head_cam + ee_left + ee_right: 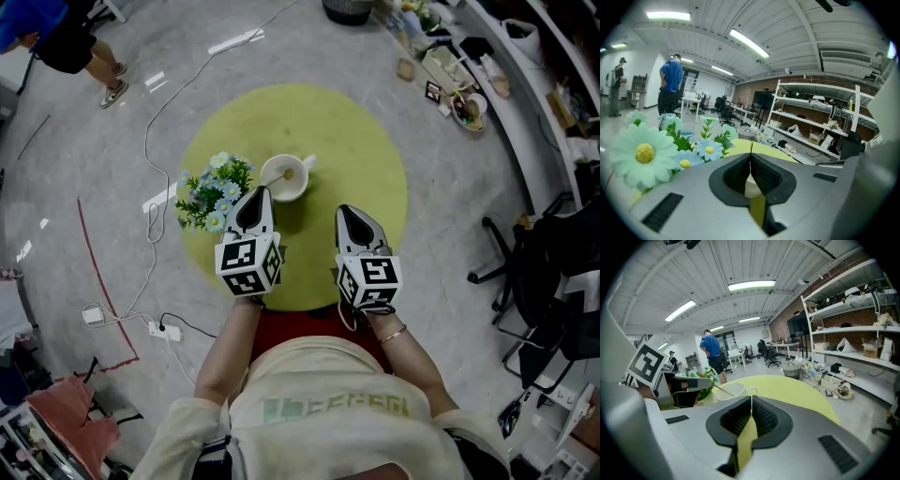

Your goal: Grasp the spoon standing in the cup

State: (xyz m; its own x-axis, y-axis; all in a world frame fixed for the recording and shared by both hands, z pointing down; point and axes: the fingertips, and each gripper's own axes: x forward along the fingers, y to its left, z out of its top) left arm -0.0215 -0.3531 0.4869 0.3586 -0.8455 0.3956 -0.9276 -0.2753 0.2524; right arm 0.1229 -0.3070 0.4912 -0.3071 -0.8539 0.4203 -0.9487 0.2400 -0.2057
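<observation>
Left gripper [259,193] and right gripper [343,212] hover side by side over the round table [366,141], each with jaws pressed together and empty. One cup [284,178] sits just past the left tip, one spoon [723,389] leaning inside, one flower bunch [212,192] beside it. The spoon's handle shows plainly in the right gripper view; the left gripper view catches mostly flowers.

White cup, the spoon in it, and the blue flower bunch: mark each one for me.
white ceramic cup [286,194], head view, on its near outer wall.
slim tan spoon [724,390], right gripper view, on the slanting handle.
bunch of pale blue artificial flowers [231,190], head view, on one bloom.
</observation>
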